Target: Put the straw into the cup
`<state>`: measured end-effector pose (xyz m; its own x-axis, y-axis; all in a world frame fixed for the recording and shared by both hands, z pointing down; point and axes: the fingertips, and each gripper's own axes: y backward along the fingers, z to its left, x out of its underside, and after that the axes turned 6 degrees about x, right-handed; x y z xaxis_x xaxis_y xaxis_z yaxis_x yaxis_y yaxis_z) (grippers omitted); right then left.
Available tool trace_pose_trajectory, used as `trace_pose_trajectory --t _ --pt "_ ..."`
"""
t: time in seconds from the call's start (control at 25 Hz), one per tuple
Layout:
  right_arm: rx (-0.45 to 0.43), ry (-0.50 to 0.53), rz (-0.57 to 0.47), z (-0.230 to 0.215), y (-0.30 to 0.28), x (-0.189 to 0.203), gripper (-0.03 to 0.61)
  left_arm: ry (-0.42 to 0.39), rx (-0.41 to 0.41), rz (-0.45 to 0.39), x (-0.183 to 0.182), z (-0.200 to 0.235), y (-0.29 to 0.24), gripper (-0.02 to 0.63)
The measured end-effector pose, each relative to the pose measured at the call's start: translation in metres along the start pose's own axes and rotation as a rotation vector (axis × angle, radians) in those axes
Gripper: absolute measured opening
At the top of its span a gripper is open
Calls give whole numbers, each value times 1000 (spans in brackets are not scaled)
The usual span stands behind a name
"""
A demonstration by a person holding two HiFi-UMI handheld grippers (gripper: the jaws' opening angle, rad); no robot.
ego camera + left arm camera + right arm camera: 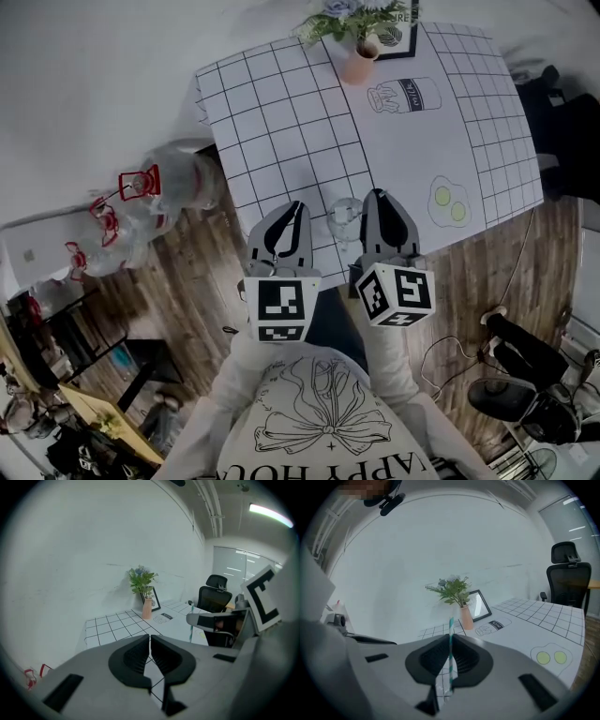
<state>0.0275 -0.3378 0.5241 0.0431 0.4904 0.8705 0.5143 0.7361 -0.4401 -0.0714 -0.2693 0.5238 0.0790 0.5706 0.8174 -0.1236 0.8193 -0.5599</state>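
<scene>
A clear glass cup stands near the front edge of the grid-patterned tablecloth, between my two grippers. My right gripper is just right of the cup and shut on a teal-and-white striped straw. The straw stands upright between the jaws and sticks out above them. From the left gripper view the straw is a thin line at the right gripper's tip. My left gripper is just left of the cup. Its jaws are shut with nothing between them.
A pink vase with a green plant and a framed picture stand at the table's far edge. Milk-bottle and fried-egg drawings mark the cloth. Plastic bags lie on the floor at left. A black office chair stands to the right.
</scene>
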Motion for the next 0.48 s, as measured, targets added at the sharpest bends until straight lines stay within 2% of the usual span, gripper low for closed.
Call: trace_pose_trajectory --t 0.48 --pt "-5 11 27 -3 -11 11 17 18 -4 28 13 0 -7 12"
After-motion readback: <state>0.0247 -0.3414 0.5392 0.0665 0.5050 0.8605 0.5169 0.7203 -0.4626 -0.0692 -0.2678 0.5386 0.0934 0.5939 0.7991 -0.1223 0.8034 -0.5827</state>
